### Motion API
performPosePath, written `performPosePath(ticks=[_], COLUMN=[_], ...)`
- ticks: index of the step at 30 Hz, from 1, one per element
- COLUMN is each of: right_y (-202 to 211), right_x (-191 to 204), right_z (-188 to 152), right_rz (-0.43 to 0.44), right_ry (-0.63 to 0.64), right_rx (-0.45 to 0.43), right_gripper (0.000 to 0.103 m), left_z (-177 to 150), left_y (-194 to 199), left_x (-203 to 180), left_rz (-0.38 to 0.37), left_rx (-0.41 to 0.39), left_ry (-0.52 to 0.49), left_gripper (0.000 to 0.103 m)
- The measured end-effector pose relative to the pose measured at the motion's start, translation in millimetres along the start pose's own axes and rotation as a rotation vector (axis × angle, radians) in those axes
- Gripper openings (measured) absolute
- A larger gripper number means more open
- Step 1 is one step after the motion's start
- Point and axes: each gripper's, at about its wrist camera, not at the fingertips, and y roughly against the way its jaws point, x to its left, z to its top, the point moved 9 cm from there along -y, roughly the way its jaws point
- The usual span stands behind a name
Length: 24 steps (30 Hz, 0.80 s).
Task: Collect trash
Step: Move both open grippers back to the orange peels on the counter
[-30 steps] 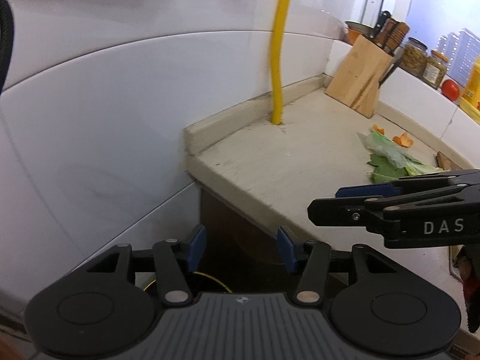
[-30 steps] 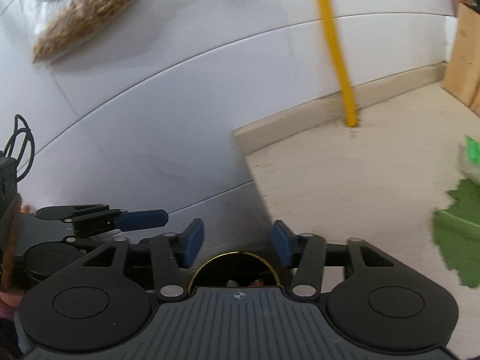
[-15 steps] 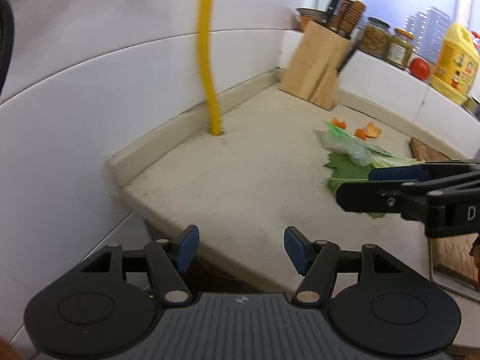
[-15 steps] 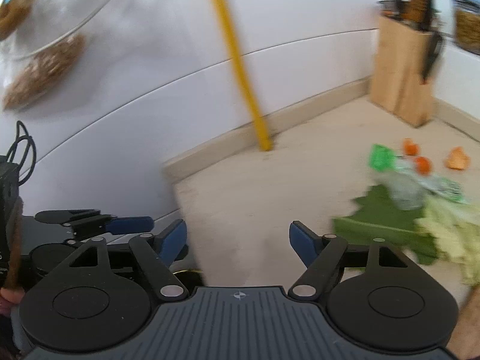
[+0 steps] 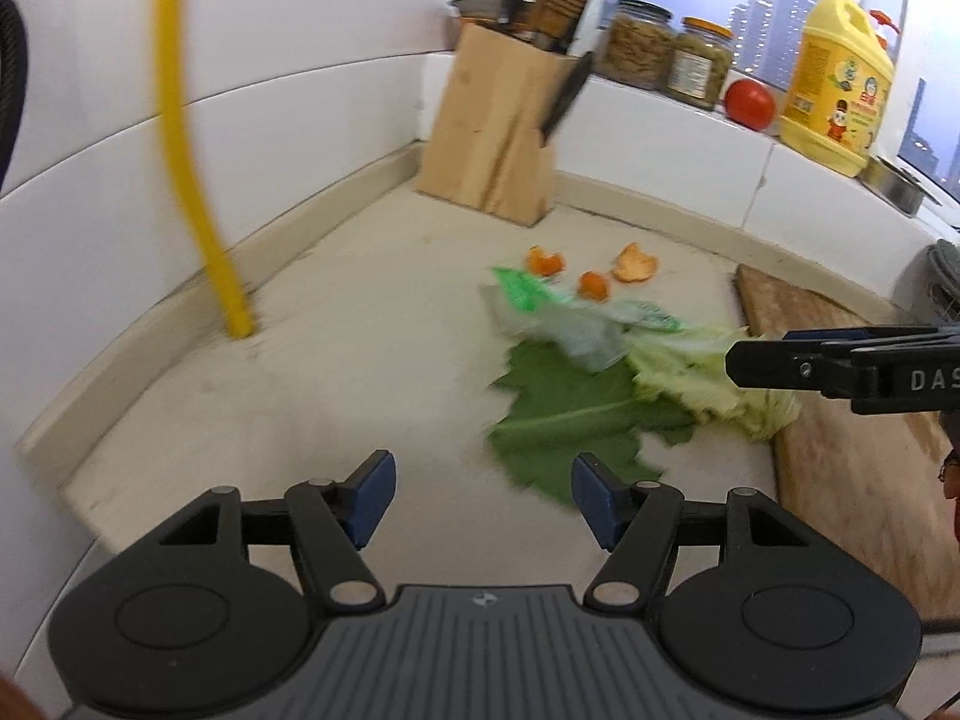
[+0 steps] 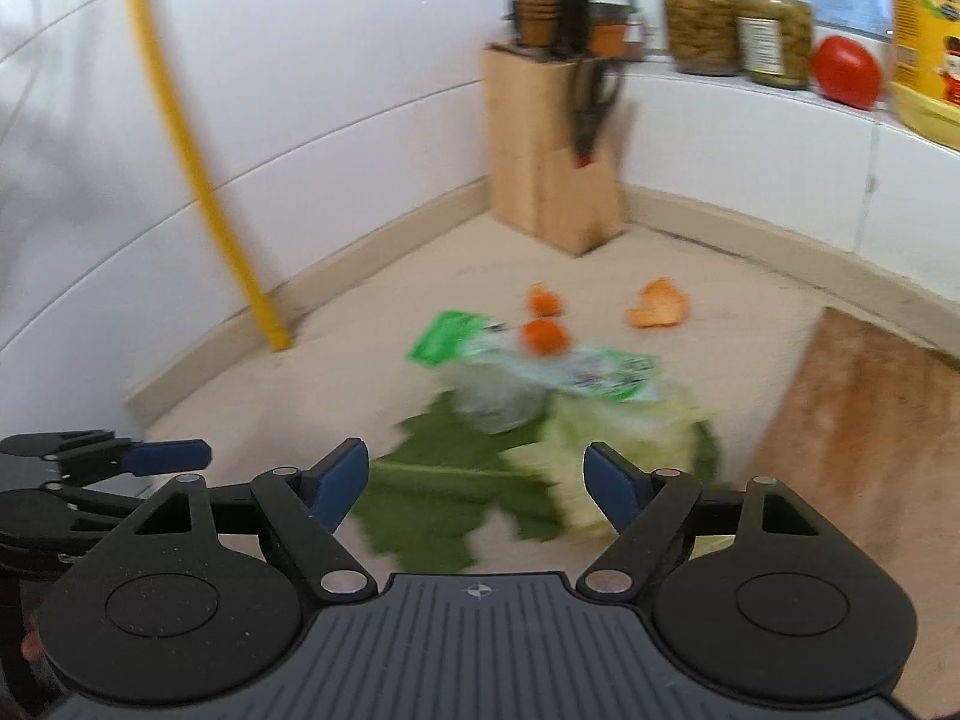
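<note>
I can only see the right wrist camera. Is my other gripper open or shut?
Observer: Open. The left wrist view shows the left gripper with its fingers wide apart and nothing between them.
Operator: What's on the ledge past the big yellow jug?
Observer: A small metal bowl sits just to the right of the yellow plastic jug. Your view cuts that part off.

Empty hand-held gripper (image 6: 477,477), fingers apart, above green leaf (image 6: 444,498).
</note>
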Motion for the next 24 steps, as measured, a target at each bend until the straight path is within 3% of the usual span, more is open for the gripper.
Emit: performPosePath(ticks=[6,16,24], right_y=[-17,-71,-101], right_x=[-38,-48,-56], right_z=[18,44,50], right_rz=[-0.035,0.036,0.073], right_ry=[-0.018,0.020,-0.003], right_rx=[-0.008,0.011,0.012], right_gripper=[0.079,0.072,0.062], left_z=[37,101,128], left_y=[-31,-88,-151], left_x=[-29,-47,-54], left_rz=[-0.024,-0.029,-0.077], left_rx=[-0.026,-0.057,0.000], left_ry=[-0.039,-0.055,-0.100], left_gripper=[0.063,0.063,0.063])
